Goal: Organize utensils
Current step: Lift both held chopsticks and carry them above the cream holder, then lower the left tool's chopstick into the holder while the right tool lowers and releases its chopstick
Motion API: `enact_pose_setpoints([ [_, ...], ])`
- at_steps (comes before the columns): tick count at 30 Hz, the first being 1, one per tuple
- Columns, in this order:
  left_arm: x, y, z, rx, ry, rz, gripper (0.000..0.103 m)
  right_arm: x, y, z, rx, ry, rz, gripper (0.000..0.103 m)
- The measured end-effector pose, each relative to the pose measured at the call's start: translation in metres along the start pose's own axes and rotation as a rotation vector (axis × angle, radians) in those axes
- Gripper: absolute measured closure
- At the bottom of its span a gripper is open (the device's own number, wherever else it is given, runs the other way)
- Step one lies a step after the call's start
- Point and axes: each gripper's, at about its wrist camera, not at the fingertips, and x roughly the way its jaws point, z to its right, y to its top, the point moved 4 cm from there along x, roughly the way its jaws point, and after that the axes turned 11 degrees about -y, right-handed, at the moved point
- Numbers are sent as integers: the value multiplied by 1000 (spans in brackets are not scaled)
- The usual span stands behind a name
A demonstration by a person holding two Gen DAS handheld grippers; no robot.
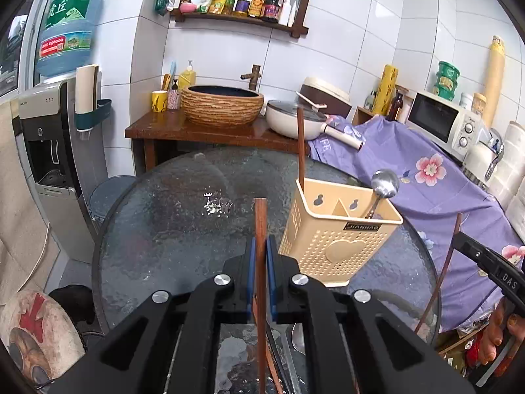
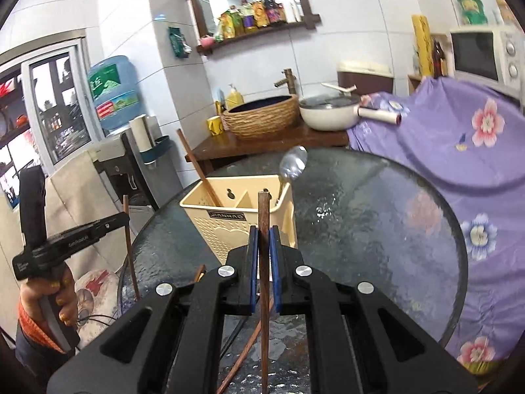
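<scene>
A beige perforated utensil holder stands on the round glass table; it also shows in the right wrist view. It holds one brown chopstick and a metal spoon. My left gripper is shut on an upright brown chopstick, left of the holder. My right gripper is shut on another upright brown chopstick, just in front of the holder. More utensils lie on the table under the left gripper.
A wooden counter with a woven basin and a white pan stands behind the table. A purple floral cloth covers the right side, with a microwave. A water dispenser stands left.
</scene>
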Motion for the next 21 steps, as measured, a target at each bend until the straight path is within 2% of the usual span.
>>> enact_pose_setpoints([
  [11, -18, 7, 3, 15, -3, 38, 96, -9, 7, -2, -8, 17, 5, 95],
  [21, -39, 26, 12, 37, -22, 96, 96, -25, 23, -12, -63, 15, 51, 95],
])
